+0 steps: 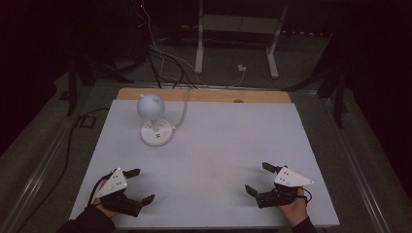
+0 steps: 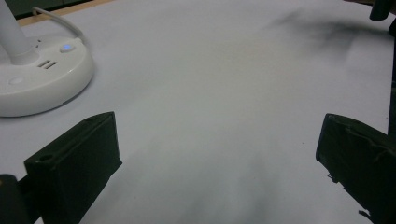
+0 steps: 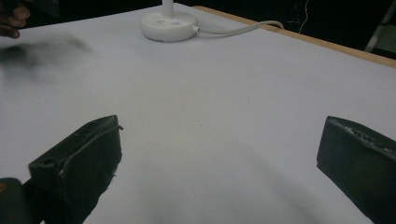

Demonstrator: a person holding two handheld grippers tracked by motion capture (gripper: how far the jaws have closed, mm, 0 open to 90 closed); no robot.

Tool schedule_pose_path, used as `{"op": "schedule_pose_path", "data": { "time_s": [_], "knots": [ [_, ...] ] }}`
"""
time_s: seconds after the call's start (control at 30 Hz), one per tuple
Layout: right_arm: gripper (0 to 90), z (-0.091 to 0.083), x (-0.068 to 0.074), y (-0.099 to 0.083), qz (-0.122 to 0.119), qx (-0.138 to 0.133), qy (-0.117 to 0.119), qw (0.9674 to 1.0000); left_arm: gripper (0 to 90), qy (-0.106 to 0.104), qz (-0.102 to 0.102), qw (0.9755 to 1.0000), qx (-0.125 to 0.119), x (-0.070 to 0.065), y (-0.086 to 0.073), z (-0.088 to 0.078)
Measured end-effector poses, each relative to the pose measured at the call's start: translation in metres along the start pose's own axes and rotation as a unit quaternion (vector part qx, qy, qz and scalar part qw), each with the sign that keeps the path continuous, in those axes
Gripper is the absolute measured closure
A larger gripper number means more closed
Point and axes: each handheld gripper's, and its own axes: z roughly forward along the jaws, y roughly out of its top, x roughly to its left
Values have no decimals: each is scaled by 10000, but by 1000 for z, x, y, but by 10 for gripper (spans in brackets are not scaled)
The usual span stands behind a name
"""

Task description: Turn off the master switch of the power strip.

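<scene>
A white desk lamp [image 1: 154, 119] with a round head and a round base stands on the white table [image 1: 218, 141] at the back left; its base [image 2: 39, 74] has a small blue light, and the same base [image 3: 169, 23] lies far off in the right gripper view. My left gripper [image 1: 141, 187] rests open near the front left corner, nothing between its jaws [image 2: 219, 158]. At the front right my right gripper [image 1: 258, 179] is open too, its wide gap [image 3: 219, 158] over bare table.
The lamp's white cable [image 1: 183, 109] runs off the table's back edge, where a wooden strip [image 1: 204, 94] shows. Beyond are dark floor, cables and a white stand [image 1: 238, 34]. A black cable [image 1: 68, 145] lies on the floor at left.
</scene>
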Motion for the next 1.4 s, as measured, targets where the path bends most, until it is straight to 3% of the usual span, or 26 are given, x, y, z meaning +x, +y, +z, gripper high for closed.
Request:
{"op": "schedule_pose_path", "data": {
  "time_s": [0.37, 0.67, 0.93, 1.0, 1.1, 1.4],
  "knots": [
    [0, -2, 4, 2, -100, -22, -65, 9999, 2, -41, 91, 9999, 136, -2, 1, 3],
    [0, -4, 5, 4, -50, -60, -111, 9999, 2, -125, 184, 9995, 243, -6, 3, 4],
    [0, -6, 6, 5, -12, -125, -151, 9998, 2, -305, 348, 9984, 323, -13, 10, 4],
    [0, -7, 6, 5, -38, -133, -175, 9998, 2, -437, 340, 9977, 386, -14, 14, 4],
    [0, -7, 6, 5, 1, -146, -165, 9998, 2, -465, 329, 9976, 400, -15, 16, 3],
    [0, -11, 7, 5, 37, -209, -178, 9996, 2, -707, 343, 9966, 237, -19, 31, 1]
  ]
}}
